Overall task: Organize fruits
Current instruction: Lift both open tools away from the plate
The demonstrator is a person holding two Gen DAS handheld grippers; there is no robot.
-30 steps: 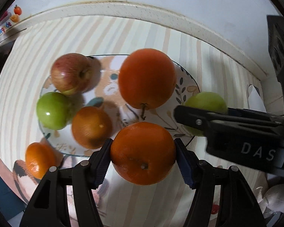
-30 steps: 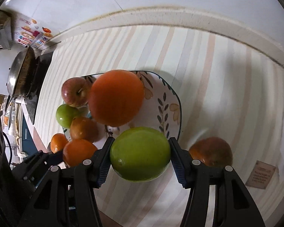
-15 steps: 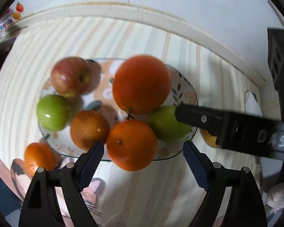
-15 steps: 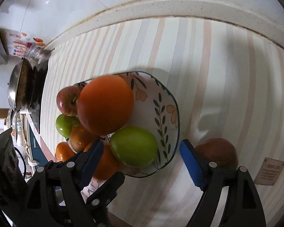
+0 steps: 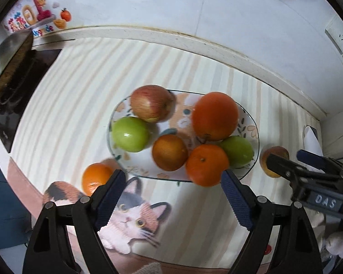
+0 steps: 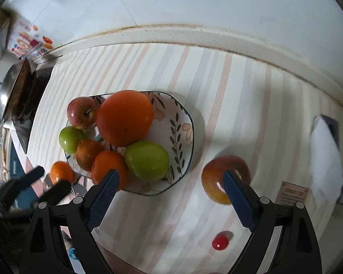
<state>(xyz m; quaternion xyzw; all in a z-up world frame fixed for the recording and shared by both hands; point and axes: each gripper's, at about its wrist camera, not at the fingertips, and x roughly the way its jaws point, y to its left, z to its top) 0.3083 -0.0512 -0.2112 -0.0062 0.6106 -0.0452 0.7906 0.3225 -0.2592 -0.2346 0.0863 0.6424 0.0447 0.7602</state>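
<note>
on the floral plate point(image 5: 251, 125), an orange point(image 5: 207, 164) and a green apple point(image 5: 237, 151) are now seen resting at the near rim, where a second ago each was clamped between pads. the left gripper point(image 5: 173, 196) has just been opened wide and nothing is held between its jaws; the right gripper point(image 6: 171, 196) has likewise just been opened, and it too is empty. both are lifted clear of the plate. six fruits are counted on the plate (two placements judged done). a small orange point(image 5: 95, 178) is left on the mat just beside the plate's left edge, and a red apple point(image 6: 225, 178) is left to its right, so two pickups are judged to remain.
</note>
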